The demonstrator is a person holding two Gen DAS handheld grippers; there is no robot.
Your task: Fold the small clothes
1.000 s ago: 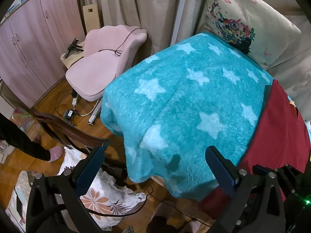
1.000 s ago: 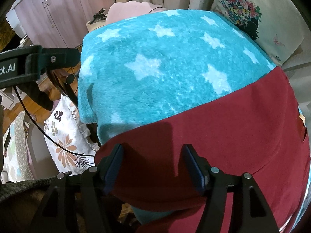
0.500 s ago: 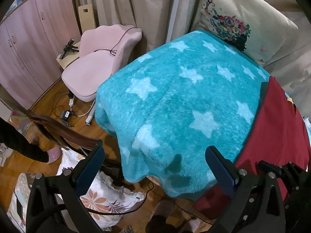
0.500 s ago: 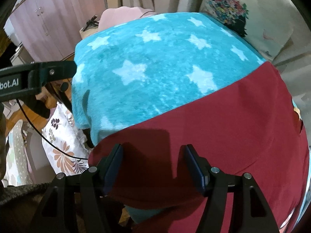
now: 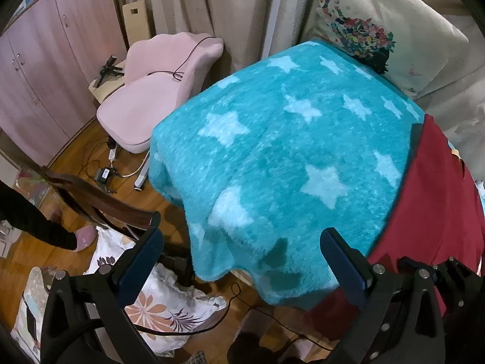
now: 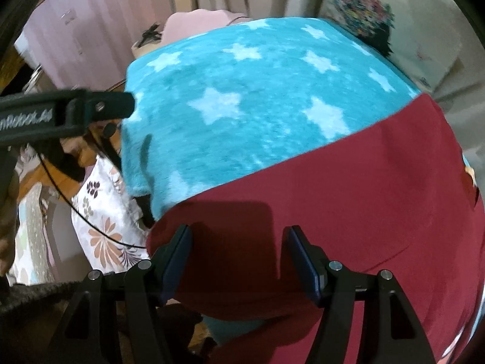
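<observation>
The dark red garment lies spread flat on the near right part of a turquoise fleece blanket printed with pale stars, which covers the worktop and hangs over its left and near edges. In the right wrist view the garment fills the near half of the picture, its far edge running on a slant across the blanket; in the left wrist view it shows only as a red strip along the right side.

The right hand-held gripper hangs over the near left part of the garment, pointing steeply down, its two blue-padded fingers standing wide apart with nothing between them but the cloth below; whether the tips touch the fabric cannot be told. The left hand-held gripper is to the left of it, over the near left hanging edge of the blanket, also spread wide and holding nothing. Its black body shows at the left edge of the right wrist view.

Beyond the far right of the blanket leans a pale cushion with a flower print. To the far left stands a pink chair with a cable over it, before curtains and pinkish cupboards. On the wooden floor at the near left lies a floral pillow, beside a dark wooden chair back, and a person's dark sleeve or leg and a pink slipper show at the left edge.
</observation>
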